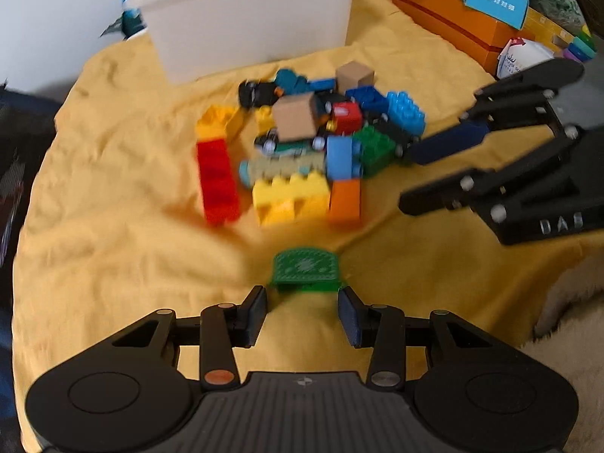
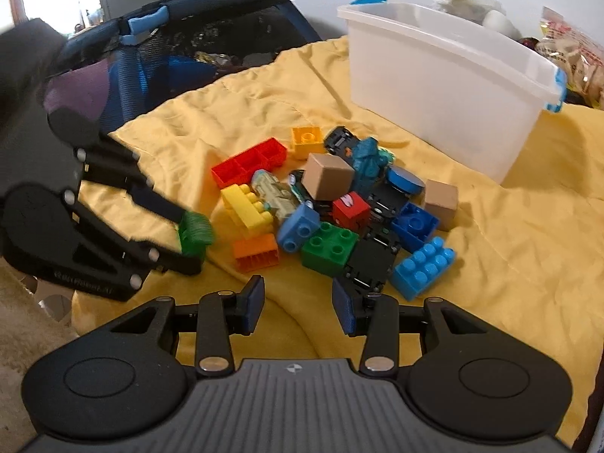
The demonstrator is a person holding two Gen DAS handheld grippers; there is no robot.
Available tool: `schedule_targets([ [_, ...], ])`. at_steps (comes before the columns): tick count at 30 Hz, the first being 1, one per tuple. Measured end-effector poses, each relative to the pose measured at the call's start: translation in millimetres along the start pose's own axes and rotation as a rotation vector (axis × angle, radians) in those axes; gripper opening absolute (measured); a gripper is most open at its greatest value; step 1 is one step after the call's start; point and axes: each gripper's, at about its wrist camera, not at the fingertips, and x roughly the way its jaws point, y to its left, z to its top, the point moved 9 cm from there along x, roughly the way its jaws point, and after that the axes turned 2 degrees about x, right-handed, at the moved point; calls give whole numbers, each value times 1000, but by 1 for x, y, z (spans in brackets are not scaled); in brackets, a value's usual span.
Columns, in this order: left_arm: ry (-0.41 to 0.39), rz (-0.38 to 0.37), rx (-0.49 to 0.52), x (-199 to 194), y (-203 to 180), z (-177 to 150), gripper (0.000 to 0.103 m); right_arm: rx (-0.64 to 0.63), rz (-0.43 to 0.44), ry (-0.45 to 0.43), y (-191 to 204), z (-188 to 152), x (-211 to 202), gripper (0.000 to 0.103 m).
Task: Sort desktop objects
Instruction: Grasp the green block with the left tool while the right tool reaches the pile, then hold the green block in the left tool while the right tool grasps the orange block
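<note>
The left gripper (image 2: 190,243) grips a green piece (image 2: 194,234). The right gripper (image 2: 298,307) hangs open beside the toy pile (image 2: 324,207). A white bin (image 2: 434,87) stands behind it.

Left claw (image 2: 190,243) angled downward, jaws partly closed; right claw (image 1: 406,177) beside it, jaws half apart.

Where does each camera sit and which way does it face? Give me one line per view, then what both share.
Left wrist: on the left gripper, angled down over the yellow cloth at the toy pile, white bin beyond; it grips a green piece; right gripper shows at right.
Right wrist: on the right gripper, open and empty, facing the same pile from its other side; left gripper shows at left.
Shared: pile, bin, cloth, green piece, both grippers.
</note>
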Motion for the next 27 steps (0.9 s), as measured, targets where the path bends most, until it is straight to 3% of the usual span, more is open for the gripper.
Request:
schedule_targets([
  [6,-20,51,-107,-18,9,-14,46,-36,102,-6,19,13,8,32],
  [11,-65,83,-151,-44,11,-11,46,-93,92,-3,37,26,25,29],
  [13,-109,60,-154,-52,13,0,46,-85,83,7,41,29,33,26],
  [15,-147,35,-129,-51,12,14,46,-118,40,21,44,26,39,16],
  [18,-163,-18,-65,-37,6,30,46,-136,4,30,41,17,32,15],
  [23,-118,-111,35,-13,-1,29,46,-44,-67,103,26,-9,22,15],
  [27,-80,-169,40,-3,0,11,46,19,-118,91,23,-8,12,15],
])
